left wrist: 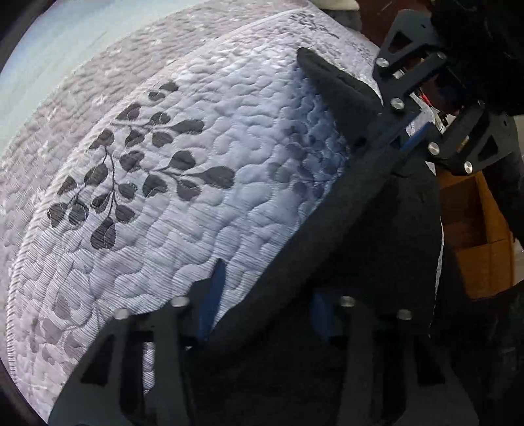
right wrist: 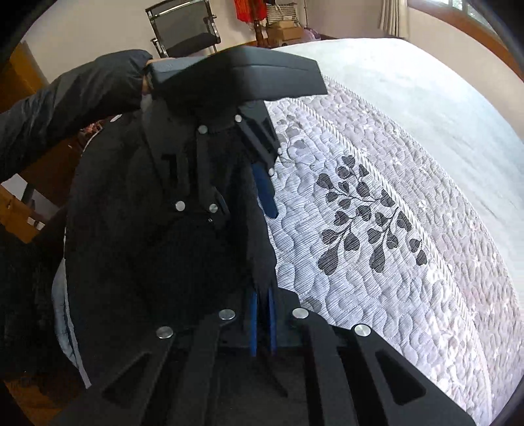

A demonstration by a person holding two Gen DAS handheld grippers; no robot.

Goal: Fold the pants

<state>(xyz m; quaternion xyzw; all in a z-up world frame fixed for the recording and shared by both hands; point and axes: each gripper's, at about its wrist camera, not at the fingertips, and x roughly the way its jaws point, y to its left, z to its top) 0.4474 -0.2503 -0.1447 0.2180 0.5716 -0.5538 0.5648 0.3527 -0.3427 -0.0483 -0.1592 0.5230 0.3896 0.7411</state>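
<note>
The black pants (left wrist: pixel 366 229) hang as a stretched sheet of dark cloth over the edge of a quilted white mattress (left wrist: pixel 203 203). My left gripper (left wrist: pixel 265 295) has its blue fingers apart, with the cloth edge running between them. My right gripper (right wrist: pixel 262 314) is shut on the pants edge (right wrist: pixel 258 262), its blue fingers pressed together. In the left wrist view the right gripper (left wrist: pixel 406 134) grips the far end of the cloth, where a corner (left wrist: pixel 327 82) sticks up. In the right wrist view the left gripper (right wrist: pixel 242 196) sits ahead on the pants (right wrist: pixel 147 229).
The mattress (right wrist: pixel 393 229) has a grey leaf print (left wrist: pixel 131 170) and piped edge. A brown cardboard box (left wrist: pixel 475 229) stands beside the bed. A black chair (right wrist: pixel 186 29), boxes and a red cloth stand by the far wall. The person's dark sleeve (right wrist: pixel 65 108) reaches in.
</note>
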